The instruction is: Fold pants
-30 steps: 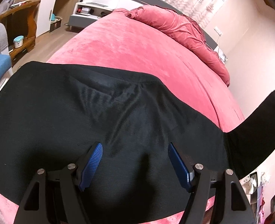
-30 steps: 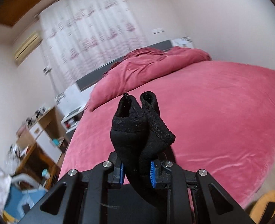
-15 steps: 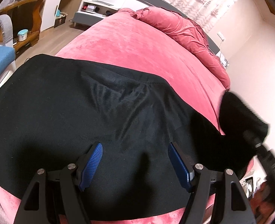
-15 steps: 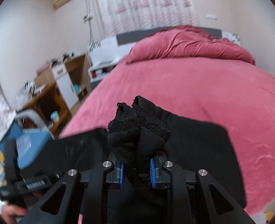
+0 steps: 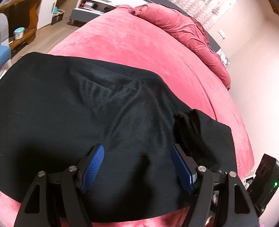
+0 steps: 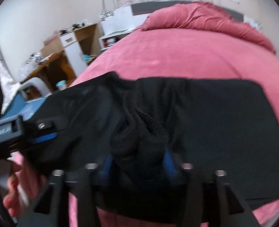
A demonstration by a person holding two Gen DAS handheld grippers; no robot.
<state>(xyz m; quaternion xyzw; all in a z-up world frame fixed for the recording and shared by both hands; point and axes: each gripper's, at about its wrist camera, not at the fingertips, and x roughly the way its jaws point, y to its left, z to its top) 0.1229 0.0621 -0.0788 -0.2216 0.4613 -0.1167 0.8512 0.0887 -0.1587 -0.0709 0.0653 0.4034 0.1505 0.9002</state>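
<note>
Left gripper [image 5: 137, 165] spread wide, hovering over black pants [image 5: 86, 117] flat on the pink bed [image 5: 132, 43]. Right gripper [image 6: 137, 162] just opening around the bunched cuffs [image 6: 139, 138] (pads apart now). Could spring back and undo the fold.

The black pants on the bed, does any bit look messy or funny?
Yes. The black pants mostly lie flat on the pink bed, but the cuff end sits bunched in a lump between the right gripper, whose jaws have just been opening.
</note>
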